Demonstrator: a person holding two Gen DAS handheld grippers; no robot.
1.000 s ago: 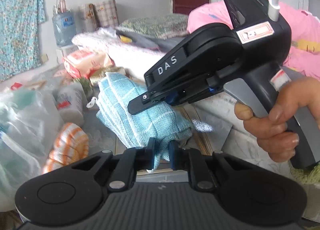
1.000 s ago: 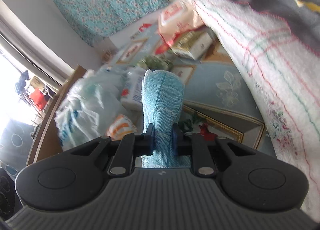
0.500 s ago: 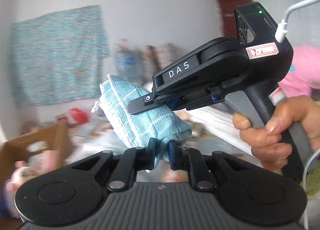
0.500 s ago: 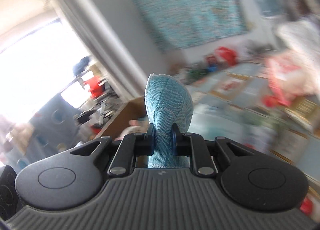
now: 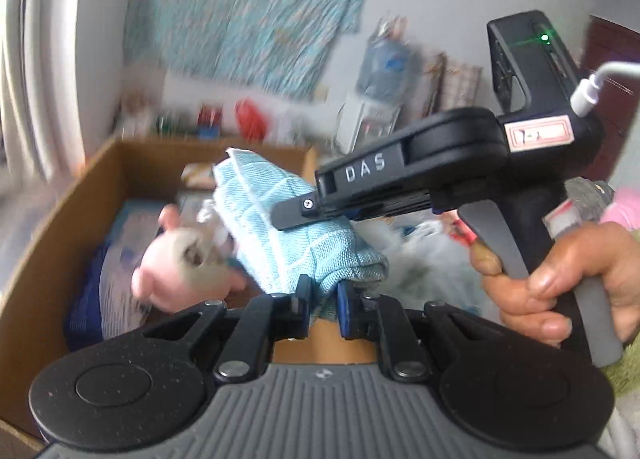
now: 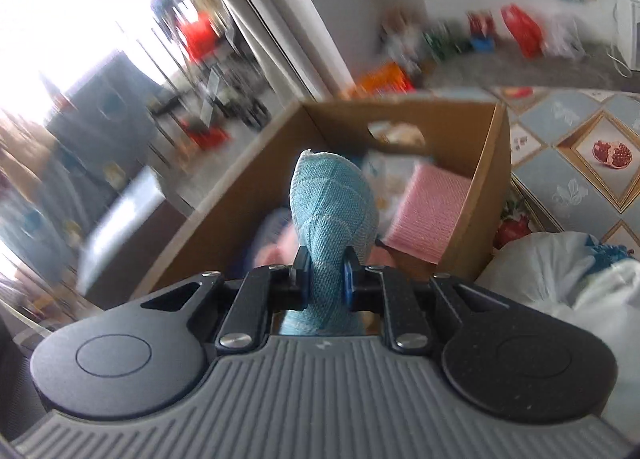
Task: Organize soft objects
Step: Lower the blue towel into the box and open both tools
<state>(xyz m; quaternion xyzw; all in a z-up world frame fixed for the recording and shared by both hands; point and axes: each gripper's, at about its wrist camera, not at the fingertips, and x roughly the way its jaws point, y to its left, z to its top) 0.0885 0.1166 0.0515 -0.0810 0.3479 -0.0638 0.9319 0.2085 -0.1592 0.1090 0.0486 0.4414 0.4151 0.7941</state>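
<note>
Room: patterned floor tiles (image 6: 576, 131), a turquoise floral cloth (image 5: 248, 7) hung on the far wall, a bright window at the left of the right wrist view; most of the background is blurred.
Cardboard box (image 5: 68, 211): open-topped, on the floor, below and ahead of both grippers; judging by what lies in it, it is where the soft things are gathered.
Box contents: a pink and grey plush toy (image 5: 180, 259) towards the left, a folded pink cloth (image 6: 428, 215) against the right wall.
Folded blue towel (image 5: 288, 227): in the air above the box opening, not yet inside, carried as one bundle.
Left gripper (image 5: 322, 295): jaws narrow, pinching the near corner of the towel.
Right gripper (image 6: 325, 277): jaws narrow, clamped on another edge of the same towel; in the left wrist view it reaches in from the right and lies over the top of the towel.
Why two grips: probably to keep the folds from falling open while the bundle is carried.
Right hand (image 5: 568, 279): wrapped around the right gripper's handle.
White plastic bag (image 6: 560, 271): on the floor just right of the box, outside it.
Next, as I judge: lower the towel into the free space in the box and let go with both.
</note>
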